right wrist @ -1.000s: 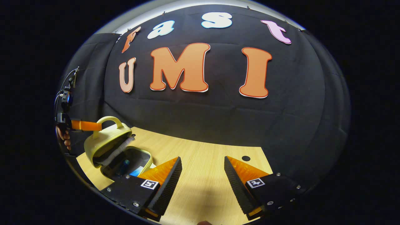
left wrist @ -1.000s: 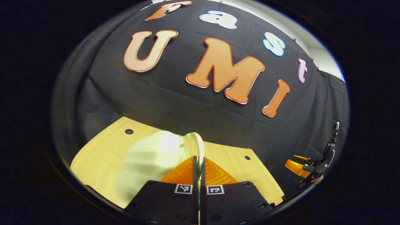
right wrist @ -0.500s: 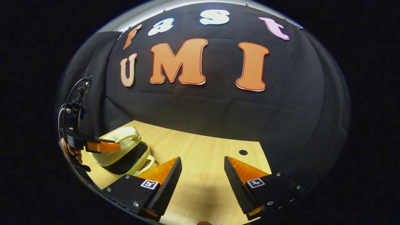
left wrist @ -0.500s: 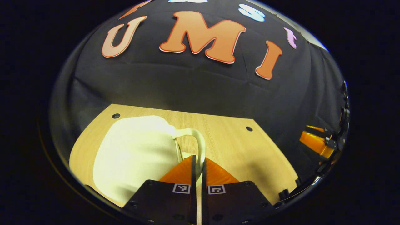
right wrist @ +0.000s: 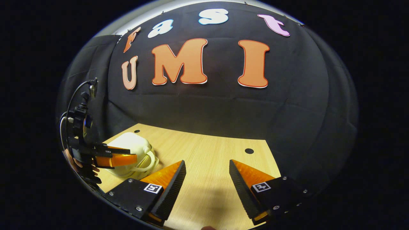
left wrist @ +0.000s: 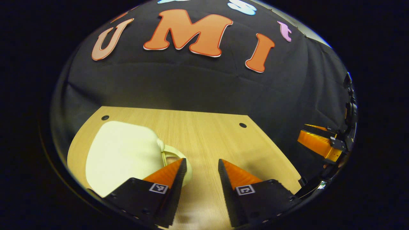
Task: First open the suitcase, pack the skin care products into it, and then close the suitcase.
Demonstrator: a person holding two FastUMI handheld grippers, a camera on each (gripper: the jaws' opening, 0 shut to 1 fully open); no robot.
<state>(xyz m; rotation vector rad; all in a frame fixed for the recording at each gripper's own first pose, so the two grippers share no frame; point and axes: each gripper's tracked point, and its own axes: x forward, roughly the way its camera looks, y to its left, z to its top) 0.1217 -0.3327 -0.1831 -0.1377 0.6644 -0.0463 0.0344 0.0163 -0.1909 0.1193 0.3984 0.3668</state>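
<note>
A pale yellow suitcase (left wrist: 121, 153) lies flat on the wooden table (left wrist: 211, 134) with its lid down, its handle (left wrist: 174, 155) pointing right. My left gripper (left wrist: 199, 166) is open just above the table, one finger beside the handle, nothing between the fingers. In the right gripper view the same suitcase (right wrist: 129, 147) sits at the left, with the left gripper (right wrist: 123, 157) over its near side. My right gripper (right wrist: 207, 171) stands open over bare table, well right of the suitcase. No skin care products can be seen.
The table has small round holes near its back corners (left wrist: 243, 125) (right wrist: 249, 150). Black cloth wall rises right behind it. The right gripper (left wrist: 319, 145) shows at the far right of the left gripper view, past the table's edge. A hand (right wrist: 73, 159) holds the left gripper.
The suitcase lid came down from half open to fully shut. My left gripper, which was shut on the lid's handle, has let go and opened. The right gripper stayed put.
</note>
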